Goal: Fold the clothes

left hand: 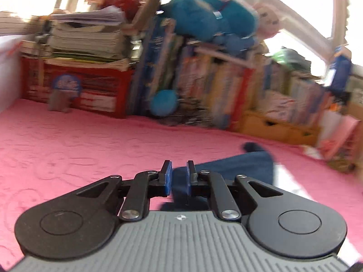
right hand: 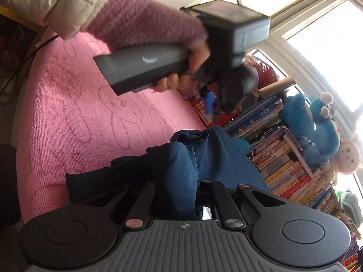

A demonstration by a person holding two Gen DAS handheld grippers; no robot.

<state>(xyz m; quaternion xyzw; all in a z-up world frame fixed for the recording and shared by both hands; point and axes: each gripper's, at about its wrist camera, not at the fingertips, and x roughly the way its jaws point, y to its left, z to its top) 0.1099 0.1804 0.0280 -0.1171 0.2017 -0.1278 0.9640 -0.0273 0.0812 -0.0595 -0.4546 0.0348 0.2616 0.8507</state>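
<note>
A dark blue garment (right hand: 195, 156) lies bunched on the pink bedspread (right hand: 74, 117). My right gripper (right hand: 175, 195) is shut on a fold of it, and the cloth hides the fingertips. In the left wrist view the garment (left hand: 245, 165) stretches off to the right over the bedspread (left hand: 90, 149). My left gripper (left hand: 179, 176) sits low over the bed with its blue pads (left hand: 169, 176) a narrow gap apart and nothing between them. The hand holding the left gripper (right hand: 181, 52) shows above the bed in the right wrist view.
Stacks of books and papers (left hand: 86, 40) and a red crate (left hand: 95, 88) line the far edge of the bed. Upright books (left hand: 204, 81) carry blue plush toys (left hand: 211, 15). A yellow box (left hand: 272, 127) sits at the right. Windows are behind.
</note>
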